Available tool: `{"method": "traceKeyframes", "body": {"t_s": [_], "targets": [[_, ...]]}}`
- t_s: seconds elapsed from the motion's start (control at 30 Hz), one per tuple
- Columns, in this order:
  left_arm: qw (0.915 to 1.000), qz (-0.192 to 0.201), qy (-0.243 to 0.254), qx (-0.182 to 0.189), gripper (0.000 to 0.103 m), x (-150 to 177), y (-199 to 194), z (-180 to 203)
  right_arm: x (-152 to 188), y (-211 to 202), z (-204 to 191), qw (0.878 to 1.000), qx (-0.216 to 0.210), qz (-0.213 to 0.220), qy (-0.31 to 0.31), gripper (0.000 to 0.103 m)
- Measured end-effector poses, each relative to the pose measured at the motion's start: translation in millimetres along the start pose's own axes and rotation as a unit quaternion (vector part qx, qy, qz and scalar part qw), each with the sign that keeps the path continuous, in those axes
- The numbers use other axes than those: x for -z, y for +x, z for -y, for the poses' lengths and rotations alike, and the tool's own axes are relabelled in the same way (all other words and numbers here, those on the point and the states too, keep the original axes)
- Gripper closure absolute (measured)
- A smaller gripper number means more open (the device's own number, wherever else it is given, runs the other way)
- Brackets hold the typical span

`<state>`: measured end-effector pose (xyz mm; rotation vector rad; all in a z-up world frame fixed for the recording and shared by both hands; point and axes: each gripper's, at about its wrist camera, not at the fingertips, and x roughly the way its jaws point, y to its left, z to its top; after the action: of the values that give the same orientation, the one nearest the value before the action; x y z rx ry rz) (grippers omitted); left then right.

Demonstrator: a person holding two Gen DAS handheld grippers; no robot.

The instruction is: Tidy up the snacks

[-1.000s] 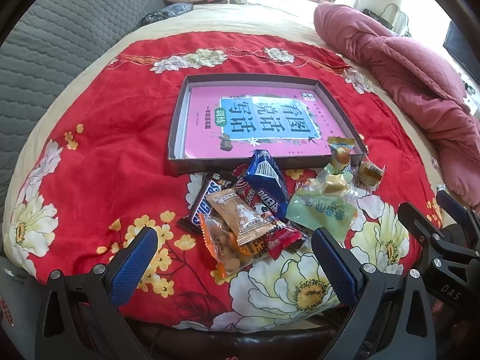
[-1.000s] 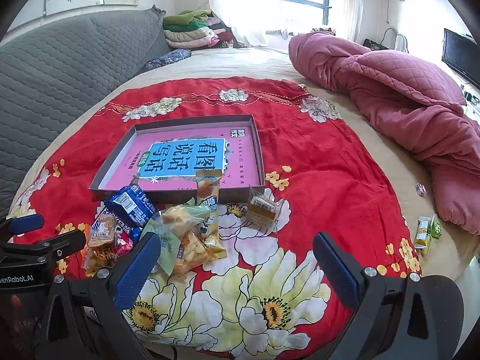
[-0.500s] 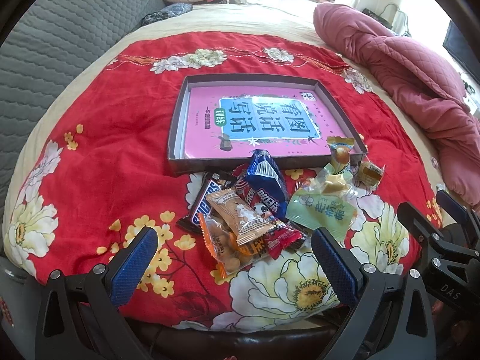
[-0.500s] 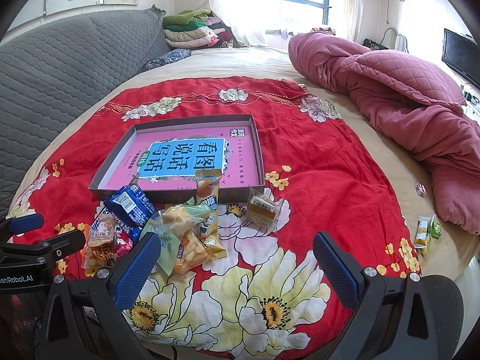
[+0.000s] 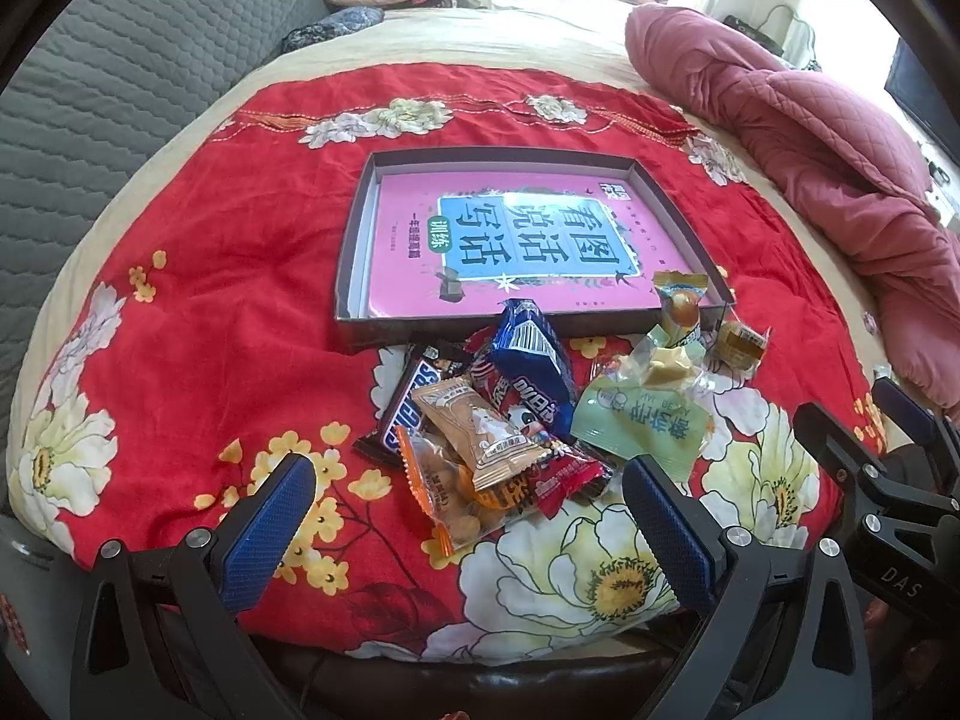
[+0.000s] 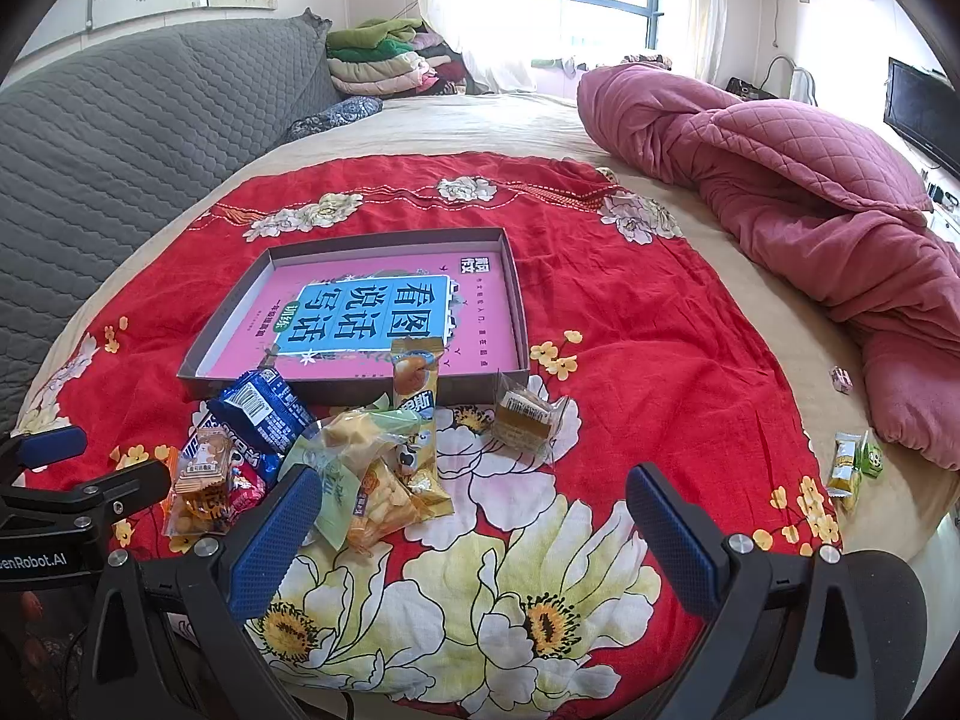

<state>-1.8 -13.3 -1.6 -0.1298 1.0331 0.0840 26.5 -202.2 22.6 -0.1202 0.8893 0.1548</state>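
A pile of wrapped snacks (image 5: 510, 414) lies on the red floral cloth (image 5: 210, 300), just in front of a shallow grey box (image 5: 354, 264) with a pink book in it. The pile includes a blue packet (image 5: 531, 360), a Snickers bar (image 5: 408, 405), a pale green packet (image 5: 642, 426) and a small brown cake (image 6: 525, 414). An orange-topped packet (image 6: 414, 375) leans on the box's front wall. My left gripper (image 5: 468, 519) is open and empty, just short of the pile. My right gripper (image 6: 474, 534) is open and empty, with the pile (image 6: 336, 450) at its left finger.
A crumpled pink quilt (image 6: 810, 204) lies at the right. Two small packets (image 6: 852, 462) and a tiny wrapped sweet (image 6: 840, 378) lie on the beige sheet beyond the cloth's right edge. A grey quilted headboard (image 6: 120, 138) runs along the left. Folded clothes (image 6: 384, 60) are stacked at the back.
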Motion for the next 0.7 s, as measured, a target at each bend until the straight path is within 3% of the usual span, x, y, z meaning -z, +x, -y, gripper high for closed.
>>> {"method": "traceKeyframes", "body": {"t_s": [0.7], "targets": [[1.0000, -0.003, -0.002, 0.001, 0.001, 0.7, 2.4, -1.4, 3.5, 5.0, 0.1, 1.000, -0.001, -0.004, 0.000, 0.001]]}}
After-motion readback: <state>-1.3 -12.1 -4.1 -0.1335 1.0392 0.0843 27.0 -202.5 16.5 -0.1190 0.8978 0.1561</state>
